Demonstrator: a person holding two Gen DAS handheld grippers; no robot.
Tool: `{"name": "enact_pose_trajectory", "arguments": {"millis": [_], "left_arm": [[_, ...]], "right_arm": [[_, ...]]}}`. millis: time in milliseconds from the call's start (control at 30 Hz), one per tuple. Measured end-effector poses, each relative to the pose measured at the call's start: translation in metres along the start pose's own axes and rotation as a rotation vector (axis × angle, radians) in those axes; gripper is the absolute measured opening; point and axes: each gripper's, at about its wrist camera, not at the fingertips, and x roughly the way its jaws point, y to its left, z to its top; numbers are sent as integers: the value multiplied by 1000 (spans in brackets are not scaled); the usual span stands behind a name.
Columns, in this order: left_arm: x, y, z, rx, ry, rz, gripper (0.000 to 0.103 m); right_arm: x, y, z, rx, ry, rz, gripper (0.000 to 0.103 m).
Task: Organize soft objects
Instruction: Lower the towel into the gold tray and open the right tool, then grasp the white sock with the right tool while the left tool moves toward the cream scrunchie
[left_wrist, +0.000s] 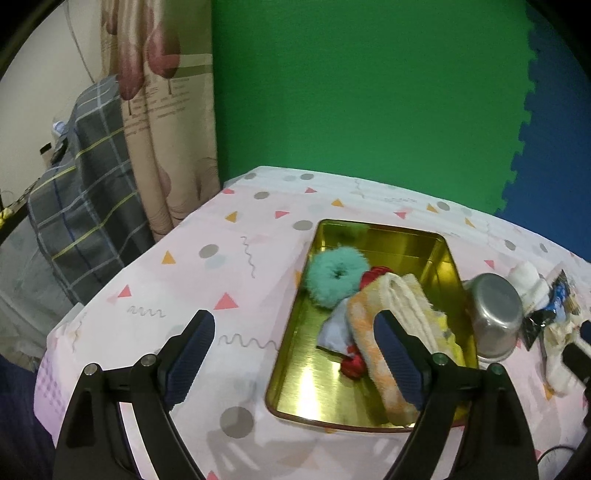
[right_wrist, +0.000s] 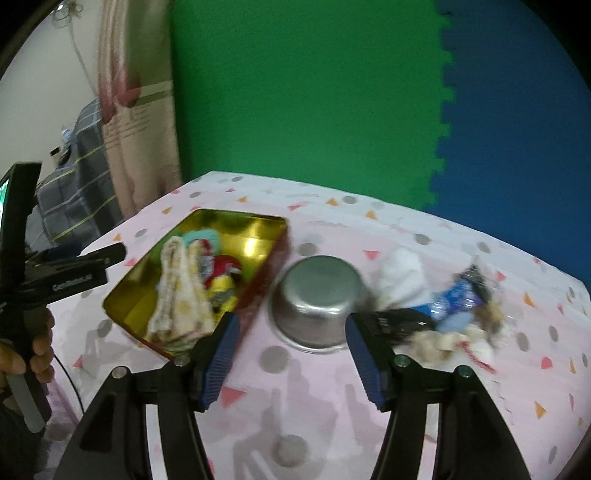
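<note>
A gold tin tray lies on the table and holds a teal fluffy scrunchie, an orange-and-cream sock, a pale blue cloth and red fabric. My left gripper is open and empty, hovering over the tray's near left edge. My right gripper is open and empty, above the table in front of an upturned steel bowl. The tray is to its left. A white sock and a pile of soft items and wrappers lie to the right.
The table wears a pink patterned cloth. The steel bowl stands just right of the tray. Green and blue foam mats form the back wall. A curtain and a plaid-covered object stand left of the table.
</note>
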Motion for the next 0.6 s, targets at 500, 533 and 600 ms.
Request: {"name": "enact_pose_trajectory", "arguments": {"millis": [500, 533, 600], "left_arm": [[1, -18, -5, 50, 4, -11, 86], [1, -18, -6, 53, 5, -12, 86], [2, -20, -6, 58, 9, -11, 86]], "right_arm": [[-15, -108, -53, 174, 68, -204, 61], [-13, -109, -54, 176, 73, -199, 61], [-9, -110, -58, 178, 80, -188, 61]]}}
